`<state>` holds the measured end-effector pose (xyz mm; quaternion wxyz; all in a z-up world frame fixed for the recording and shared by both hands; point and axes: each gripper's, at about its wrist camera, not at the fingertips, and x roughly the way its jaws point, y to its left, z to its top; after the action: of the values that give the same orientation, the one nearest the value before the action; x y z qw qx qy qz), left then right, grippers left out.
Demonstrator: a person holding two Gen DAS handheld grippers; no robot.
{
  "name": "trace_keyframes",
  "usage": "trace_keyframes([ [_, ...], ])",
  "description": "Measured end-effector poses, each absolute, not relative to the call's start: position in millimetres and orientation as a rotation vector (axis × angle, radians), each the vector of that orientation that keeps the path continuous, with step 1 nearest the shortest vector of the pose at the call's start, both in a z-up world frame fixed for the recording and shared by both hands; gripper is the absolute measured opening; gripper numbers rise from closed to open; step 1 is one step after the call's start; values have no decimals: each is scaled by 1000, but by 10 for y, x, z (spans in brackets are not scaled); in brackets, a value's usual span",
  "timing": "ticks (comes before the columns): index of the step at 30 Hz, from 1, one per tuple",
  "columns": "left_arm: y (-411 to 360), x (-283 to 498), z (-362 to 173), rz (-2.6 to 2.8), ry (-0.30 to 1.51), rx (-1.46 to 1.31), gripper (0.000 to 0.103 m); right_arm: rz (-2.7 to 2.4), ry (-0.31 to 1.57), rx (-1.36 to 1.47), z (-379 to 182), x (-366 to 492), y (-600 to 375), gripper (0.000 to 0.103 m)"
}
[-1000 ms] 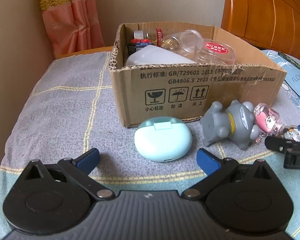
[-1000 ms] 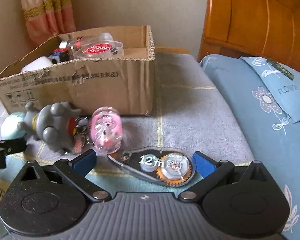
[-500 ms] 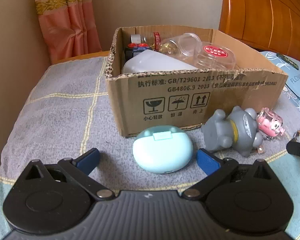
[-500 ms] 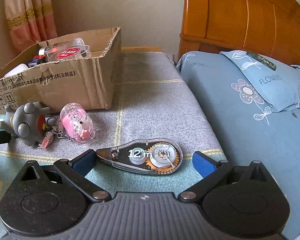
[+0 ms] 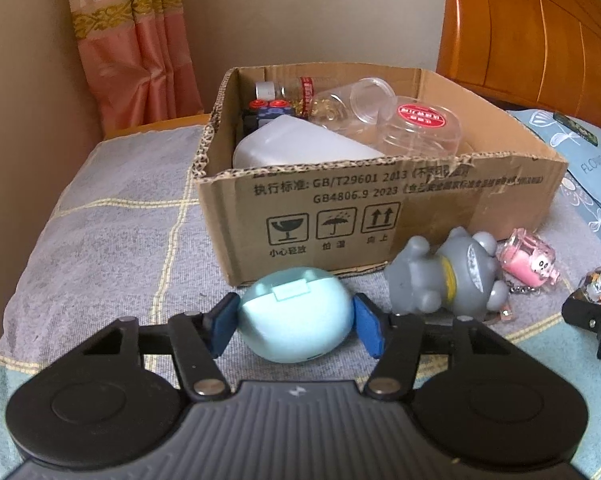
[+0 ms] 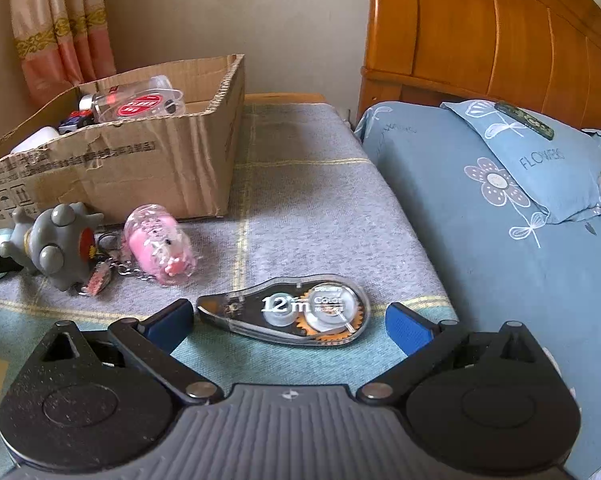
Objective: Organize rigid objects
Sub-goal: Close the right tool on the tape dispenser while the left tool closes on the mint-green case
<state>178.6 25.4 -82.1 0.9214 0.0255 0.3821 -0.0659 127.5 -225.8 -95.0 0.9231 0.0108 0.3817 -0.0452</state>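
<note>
case (image 5: 294, 314) lies before the cardboard box (image 5: 380, 208), toy figure (image 5: 448, 280) to its right, then keychain charm (image 5: 528, 260); tape dispenser (image 6: 292, 310) sits nearer, right of those; jars (image 5: 400, 120) in the box.

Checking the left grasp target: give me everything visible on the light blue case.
The light blue case is a smooth, rounded oval shell, plastic by its look, with a small rectangular tab on top and a tiny dark spot low on its front edge. It is closed and sits on the grey checked blanket, just in front of the cardboard box. The left gripper is shut on it, blue pads pressing both sides. The grey toy figure lies close on its right; contact is unclear.
</note>
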Motion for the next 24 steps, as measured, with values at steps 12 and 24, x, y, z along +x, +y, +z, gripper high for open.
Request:
trace_keyframes([
  [12,299,1788,-823,-153,791,48,60,72,752,-50,-948,1311,-2183,103],
  [24,308,1792,-818,-158,797,48,60,190,774,-98,-897,1318,-2189,94],
])
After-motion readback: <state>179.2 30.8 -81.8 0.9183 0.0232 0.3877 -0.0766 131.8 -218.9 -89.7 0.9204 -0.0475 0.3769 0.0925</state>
